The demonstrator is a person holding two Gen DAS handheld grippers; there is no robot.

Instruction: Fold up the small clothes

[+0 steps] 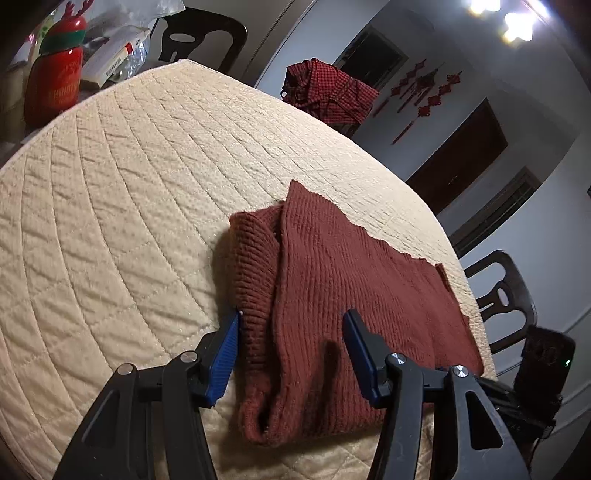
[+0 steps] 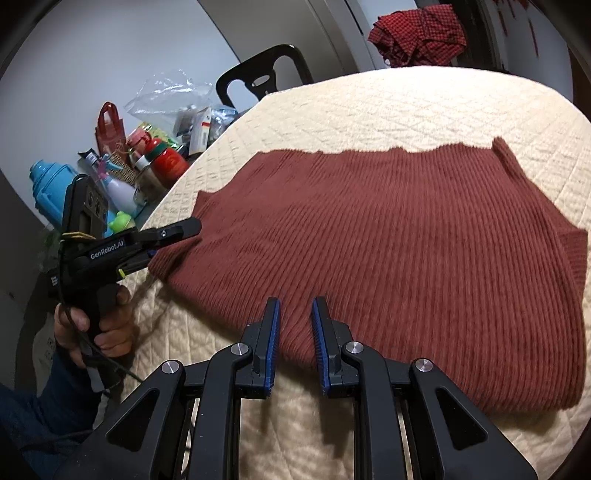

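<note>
A rust-red ribbed knit garment point(image 1: 354, 295) lies partly folded on the cream quilted table cover point(image 1: 129, 206). It also shows in the right wrist view point(image 2: 388, 243), spread flat. My left gripper point(image 1: 293, 319) is open, its jaws straddling the garment's folded left edge just above the cloth. In the right wrist view the left gripper point(image 2: 177, 232) sits at the garment's left corner. My right gripper point(image 2: 295, 306) is open with a narrow gap, over the garment's near hem, holding nothing.
A red checked garment point(image 1: 328, 92) lies at the table's far edge, and shows in the right wrist view point(image 2: 417, 33). Black chairs point(image 1: 506, 295) stand around the table. Bottles, a red jar point(image 2: 168, 158) and bags crowd a side surface to the left.
</note>
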